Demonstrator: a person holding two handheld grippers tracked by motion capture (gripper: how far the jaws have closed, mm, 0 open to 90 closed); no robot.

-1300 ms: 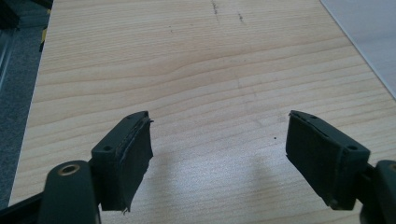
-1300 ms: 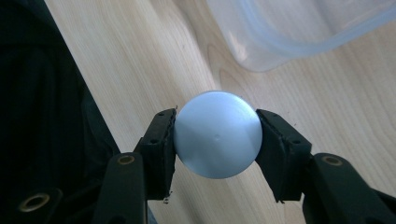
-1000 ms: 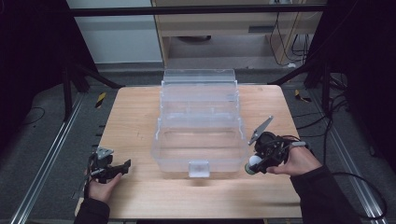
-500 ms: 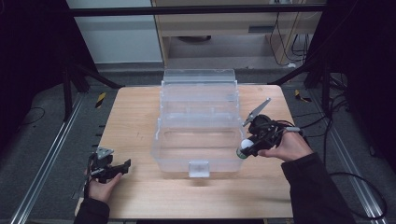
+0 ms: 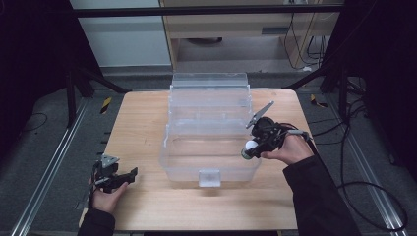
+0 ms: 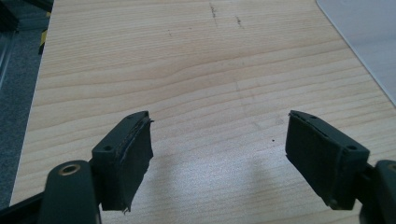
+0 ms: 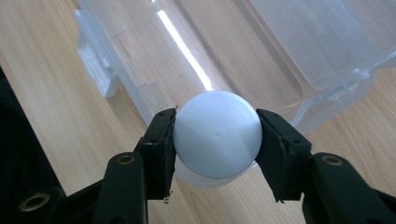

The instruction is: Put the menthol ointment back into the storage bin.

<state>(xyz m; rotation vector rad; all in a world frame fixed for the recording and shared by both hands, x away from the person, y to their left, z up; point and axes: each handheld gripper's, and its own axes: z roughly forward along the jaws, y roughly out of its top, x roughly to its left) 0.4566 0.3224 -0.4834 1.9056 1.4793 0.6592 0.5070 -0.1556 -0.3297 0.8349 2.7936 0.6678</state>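
A clear plastic box [image 5: 209,137] stands open in the middle of the wooden table [image 5: 147,118], its lid tilted up at the back. My right gripper [image 5: 250,148] is shut on a white ball [image 5: 251,145] at the box's right rim. In the right gripper view the white ball [image 7: 217,134] sits squeezed between both pads, just over the box's near rim [image 7: 140,88]. My left gripper [image 5: 129,175] rests low at the table's front left corner, jaws wide apart. In the left gripper view its pads [image 6: 128,156] frame bare wood.
The box's front latch [image 5: 210,177] faces the table's near edge. Dark metal frame legs [image 5: 83,78] and cables [image 5: 364,162] surround the table on the grey floor. A cabinet [image 5: 236,29] stands behind the table.
My right gripper has carried the white ball left and slightly away, from beside the box to over its right rim. The left gripper has stayed put.
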